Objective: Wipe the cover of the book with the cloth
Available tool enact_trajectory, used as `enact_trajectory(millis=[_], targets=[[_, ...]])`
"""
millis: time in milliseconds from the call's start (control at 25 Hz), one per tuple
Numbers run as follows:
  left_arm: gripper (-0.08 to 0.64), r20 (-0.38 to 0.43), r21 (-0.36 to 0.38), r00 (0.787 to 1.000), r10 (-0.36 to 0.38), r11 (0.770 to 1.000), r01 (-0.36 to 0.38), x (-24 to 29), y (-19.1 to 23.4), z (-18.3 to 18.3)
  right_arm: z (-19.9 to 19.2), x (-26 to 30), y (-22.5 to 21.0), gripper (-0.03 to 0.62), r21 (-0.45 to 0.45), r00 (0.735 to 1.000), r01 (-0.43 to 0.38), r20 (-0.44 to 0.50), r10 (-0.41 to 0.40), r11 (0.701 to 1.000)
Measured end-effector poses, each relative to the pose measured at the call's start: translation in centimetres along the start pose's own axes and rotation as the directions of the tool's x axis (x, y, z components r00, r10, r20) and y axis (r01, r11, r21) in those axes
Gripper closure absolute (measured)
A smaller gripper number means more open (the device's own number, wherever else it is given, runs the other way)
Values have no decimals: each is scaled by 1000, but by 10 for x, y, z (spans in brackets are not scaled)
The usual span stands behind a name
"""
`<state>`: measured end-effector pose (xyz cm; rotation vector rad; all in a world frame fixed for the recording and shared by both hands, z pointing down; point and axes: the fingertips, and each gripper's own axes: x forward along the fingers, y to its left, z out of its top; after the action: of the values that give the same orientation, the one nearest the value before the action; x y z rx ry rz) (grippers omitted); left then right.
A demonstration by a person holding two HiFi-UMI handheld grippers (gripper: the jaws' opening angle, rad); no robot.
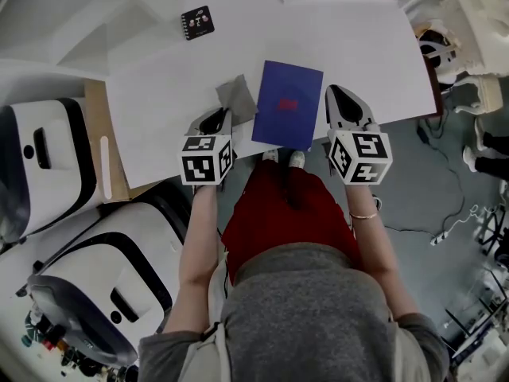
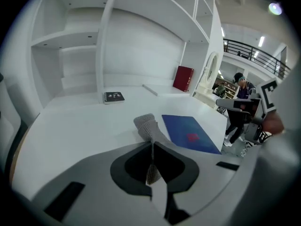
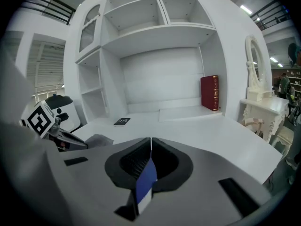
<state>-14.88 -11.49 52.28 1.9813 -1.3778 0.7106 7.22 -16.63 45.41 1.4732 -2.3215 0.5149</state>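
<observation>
the blue book [image 1: 286, 106] lies flat on the white desk [image 1: 159, 110], close to the near edge, cover up with a red mark in the middle. the right hand-held gripper [image 1: 340, 102] sits at the book's right side, and its own view shows its jaws pressed together on a blue edge of the book [image 3: 146, 180]. over on the other side, the grey cloth [image 1: 237, 98] rests on the desk just beside the book's left edge, its corner touching or slightly overlapping that edge. the left hand-held gripper [image 1: 216, 120] has it — in the left gripper view the jaws are clamped on the near end of the cloth [image 2: 150, 126], which trails forward onto the desk with the book [image 2: 190, 133] just to its right. both grippers are low at the near edge, one on each side of the book, marker cubes facing up at the camera.

further out — a small black notebook [image 1: 197, 22] lies well apart from the book toward the back left of the desk. a red book [image 3: 209, 92] stands upright at the back right, against the white shelving [image 3: 155, 32] that rises behind the desk. left of the desk stand rounded white-and-black machines [image 1: 48, 165].
</observation>
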Motion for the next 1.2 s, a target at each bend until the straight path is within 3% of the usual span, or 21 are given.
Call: enact_trajectory(millis=[160,320,520,680,800,960,1200], targets=[[535,57,8,998,-36,999,36,-11,-17,18,8,-5,-6,563,-1,1000,12,21,-12,1000],[535,91,33,983,-157,987,155,-10,-61,37,14,-15,-19,563,10,998,46,44,-47,999],[535,62,83,944,-325,944,319,2,-128,41,13,-35,-42,563,53,991,124,48,-126,991],[535,-5,129,915,-403,907,400,10,-169,26,3,-54,-59,563,88,983,172,48,-177,981],[535,-61,132,904,-423,894,427,13,-182,6,-6,-63,-65,563,105,980,191,33,-196,976],[535,-115,95,898,-425,895,436,17,-180,-21,-19,-63,-64,563,111,981,191,6,-193,975],[535,-156,64,921,-358,926,371,8,-155,-56,-41,-45,-40,563,85,993,115,-30,-113,990]])
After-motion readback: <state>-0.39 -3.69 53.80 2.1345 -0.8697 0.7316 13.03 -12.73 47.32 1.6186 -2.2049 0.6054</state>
